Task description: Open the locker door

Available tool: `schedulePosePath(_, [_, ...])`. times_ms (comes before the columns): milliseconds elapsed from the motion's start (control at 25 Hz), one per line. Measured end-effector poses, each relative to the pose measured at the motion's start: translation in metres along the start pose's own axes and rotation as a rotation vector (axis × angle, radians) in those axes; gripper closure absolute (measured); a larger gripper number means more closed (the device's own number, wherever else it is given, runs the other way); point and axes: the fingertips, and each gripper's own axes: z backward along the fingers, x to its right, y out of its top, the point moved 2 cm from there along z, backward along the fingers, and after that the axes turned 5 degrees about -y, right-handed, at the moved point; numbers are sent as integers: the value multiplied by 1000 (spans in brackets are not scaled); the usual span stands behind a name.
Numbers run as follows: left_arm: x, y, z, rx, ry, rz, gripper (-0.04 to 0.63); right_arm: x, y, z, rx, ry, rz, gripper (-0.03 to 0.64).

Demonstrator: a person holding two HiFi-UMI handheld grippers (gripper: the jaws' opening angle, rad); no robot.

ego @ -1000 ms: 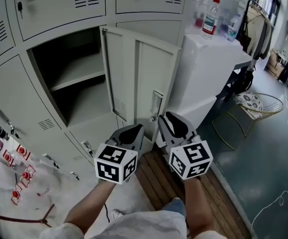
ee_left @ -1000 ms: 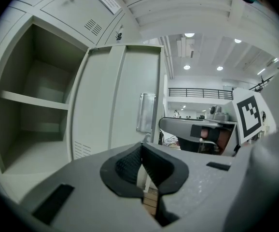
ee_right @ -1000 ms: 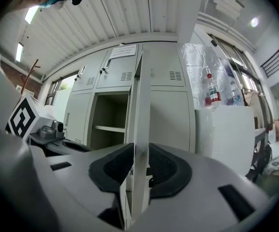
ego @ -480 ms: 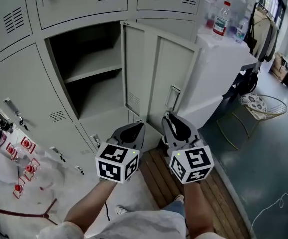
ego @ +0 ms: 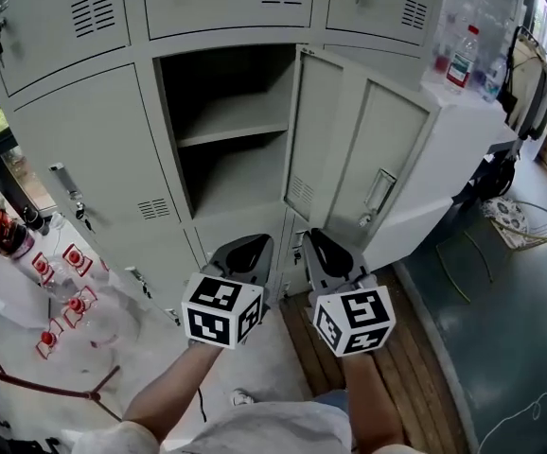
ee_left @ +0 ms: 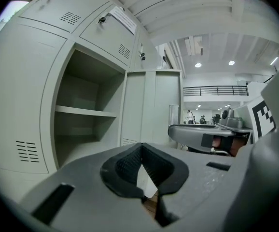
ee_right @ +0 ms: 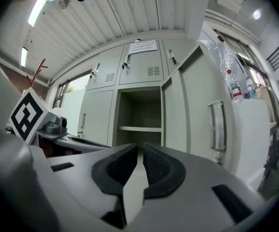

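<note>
The grey locker door (ego: 359,159) stands swung wide to the right, its recessed handle (ego: 379,190) on the outer face. The compartment behind it is empty except for one shelf (ego: 231,126). Both grippers hang low in front of the lockers, apart from the door. My left gripper (ego: 250,246) is shut with nothing held; its tips (ee_left: 142,146) meet. My right gripper (ego: 319,244) is closing, a thin gap still between its tips (ee_right: 140,149) and nothing in it. The right gripper view shows the door (ee_right: 197,100) and its handle (ee_right: 217,125) to the right of the jaws.
Closed lockers with keys surround the open one. A white cabinet (ego: 463,130) with bottles (ego: 460,60) stands behind the open door. A wire chair (ego: 520,220) sits at the right. Red-marked items (ego: 61,291) lie at the lower left. Wooden boards (ego: 415,367) run underfoot.
The view has shifted so the lockers sit more central and upright. Both grippers stay low in front; the right gripper's jaws have narrowed. The door remains open.
</note>
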Motion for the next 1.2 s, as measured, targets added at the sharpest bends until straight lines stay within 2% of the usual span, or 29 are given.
schedulePosePath(240, [-27, -2, 30, 12, 67, 4, 589, -41, -5, -12, -16, 70, 2, 611])
schedulePosePath(480, [-44, -5, 48, 17, 105, 17, 589, -68, -8, -20, -33, 121, 8, 614])
schedulePosePath(1200, [-45, -7, 49, 14, 102, 19, 589, -70, -10, -22, -38, 121, 7, 614])
